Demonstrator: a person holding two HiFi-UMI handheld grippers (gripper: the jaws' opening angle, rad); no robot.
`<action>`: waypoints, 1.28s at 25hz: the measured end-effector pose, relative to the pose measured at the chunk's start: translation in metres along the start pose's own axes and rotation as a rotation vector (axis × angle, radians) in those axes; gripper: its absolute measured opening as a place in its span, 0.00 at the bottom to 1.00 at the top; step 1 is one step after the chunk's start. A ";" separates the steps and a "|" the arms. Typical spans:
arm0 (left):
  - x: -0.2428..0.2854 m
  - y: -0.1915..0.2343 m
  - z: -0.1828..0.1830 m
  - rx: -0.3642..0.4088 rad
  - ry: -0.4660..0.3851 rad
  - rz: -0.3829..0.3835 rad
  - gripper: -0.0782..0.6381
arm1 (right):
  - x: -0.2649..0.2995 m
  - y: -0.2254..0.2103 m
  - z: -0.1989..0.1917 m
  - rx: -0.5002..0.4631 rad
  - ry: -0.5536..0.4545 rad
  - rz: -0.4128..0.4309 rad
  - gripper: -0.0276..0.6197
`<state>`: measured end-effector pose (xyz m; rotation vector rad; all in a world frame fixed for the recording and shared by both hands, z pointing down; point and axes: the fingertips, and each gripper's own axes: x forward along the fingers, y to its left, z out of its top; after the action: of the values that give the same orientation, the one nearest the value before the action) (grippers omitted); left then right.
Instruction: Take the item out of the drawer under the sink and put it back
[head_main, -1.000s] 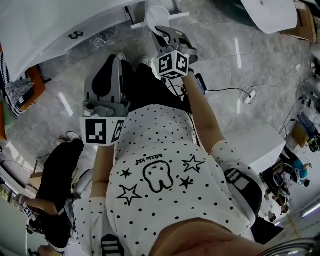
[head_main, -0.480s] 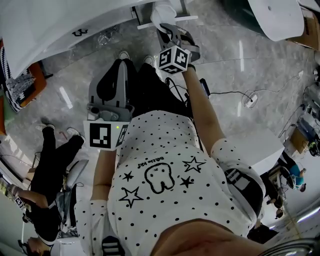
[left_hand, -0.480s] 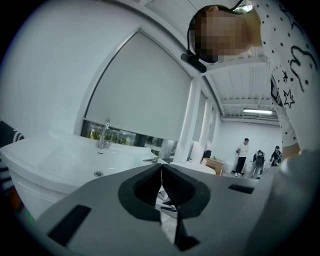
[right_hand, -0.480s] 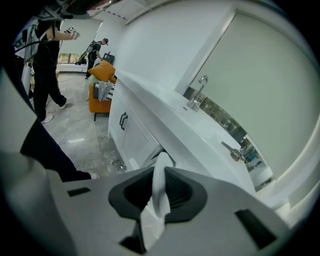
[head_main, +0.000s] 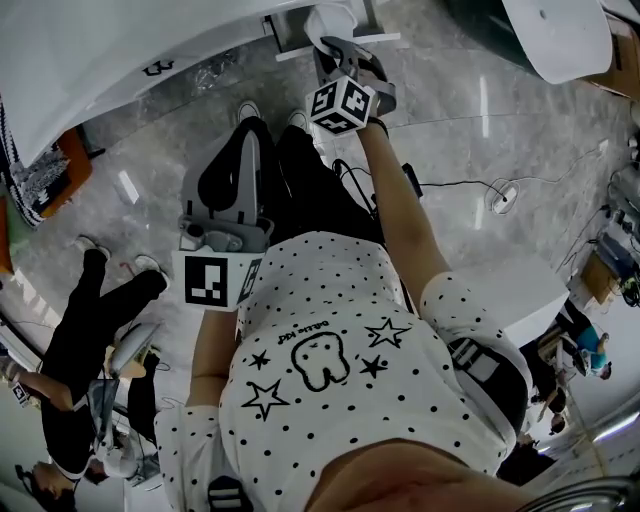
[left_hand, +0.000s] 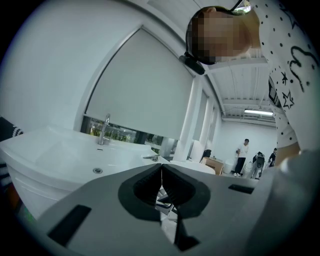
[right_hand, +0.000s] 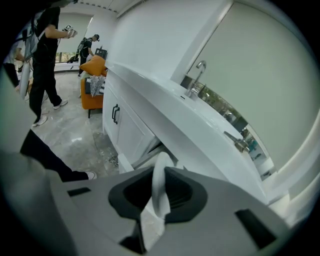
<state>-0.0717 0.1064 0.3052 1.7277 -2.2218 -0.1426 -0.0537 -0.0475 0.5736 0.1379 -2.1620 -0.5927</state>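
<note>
Right gripper (right_hand: 159, 172): jaws pinch a thin white item (right_hand: 161, 197), angled downward.
White item: clamped between the right jaws, just in front of the open drawer (right_hand: 142, 154) under the sink (right_hand: 200, 117).
Left gripper (left_hand: 161, 169): jaws pressed together, nothing between them, held near level by the person's waist.
Faucet (right_hand: 197, 75): upright on the sink.

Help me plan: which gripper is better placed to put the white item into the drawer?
Right. The right gripper grips the white item, close to the drawer; the left gripper is shut, empty, farther back.
</note>
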 end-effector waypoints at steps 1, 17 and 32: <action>0.001 0.000 -0.001 0.002 0.005 -0.001 0.12 | 0.003 -0.001 -0.001 0.003 0.002 0.000 0.13; 0.018 0.025 -0.011 -0.029 0.048 0.032 0.12 | 0.050 -0.009 -0.005 0.047 0.054 0.022 0.13; 0.029 0.042 -0.005 -0.037 0.049 0.051 0.12 | 0.072 0.000 0.009 0.208 0.022 0.102 0.20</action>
<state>-0.1156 0.0902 0.3271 1.6359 -2.2122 -0.1268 -0.1053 -0.0659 0.6207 0.1444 -2.1913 -0.3056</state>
